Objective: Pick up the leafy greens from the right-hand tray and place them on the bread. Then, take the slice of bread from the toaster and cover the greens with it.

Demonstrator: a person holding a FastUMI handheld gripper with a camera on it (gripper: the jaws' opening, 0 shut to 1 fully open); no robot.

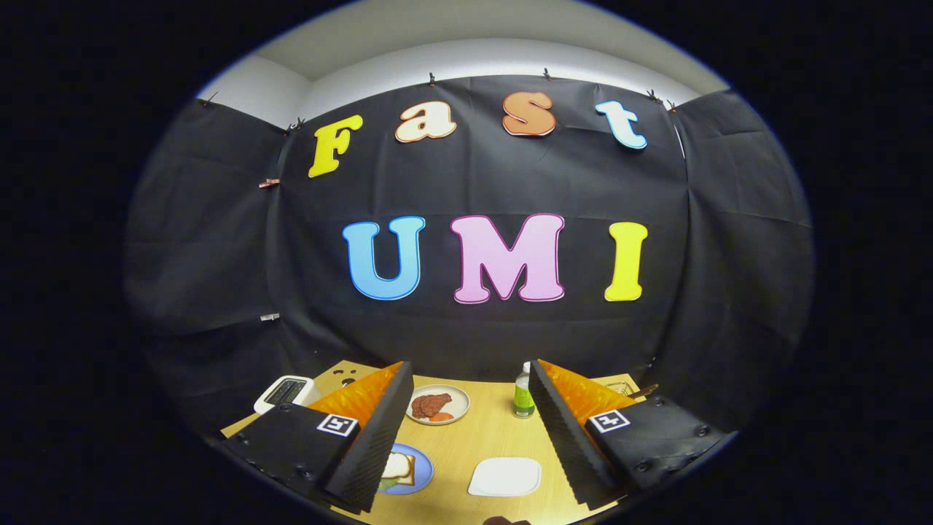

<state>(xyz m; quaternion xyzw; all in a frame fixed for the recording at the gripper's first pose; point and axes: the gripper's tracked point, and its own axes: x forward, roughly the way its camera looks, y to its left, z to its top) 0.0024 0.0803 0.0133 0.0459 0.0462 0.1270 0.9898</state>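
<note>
My gripper [467,364] is open and held well above the wooden table [477,437], with nothing between its fingers. Below the left finger lies a blue plate [421,472] carrying a slice of bread [400,467]. A bit of leafy green [387,484] peeks out from under the bread's near edge. The finger hides the plate's left part. A white toaster [285,394] stands beyond the left finger at the table's far left; I cannot tell whether bread is in its slot. A white tray [505,477] lies bare between the fingers, to the right of the blue plate.
A white plate [450,396] with a piece of brown meat and something orange sits at the far middle. A small green bottle [523,394] stands beside the right finger. A cardboard box [345,375] is behind the toaster. The black cloth wall rises just past the table.
</note>
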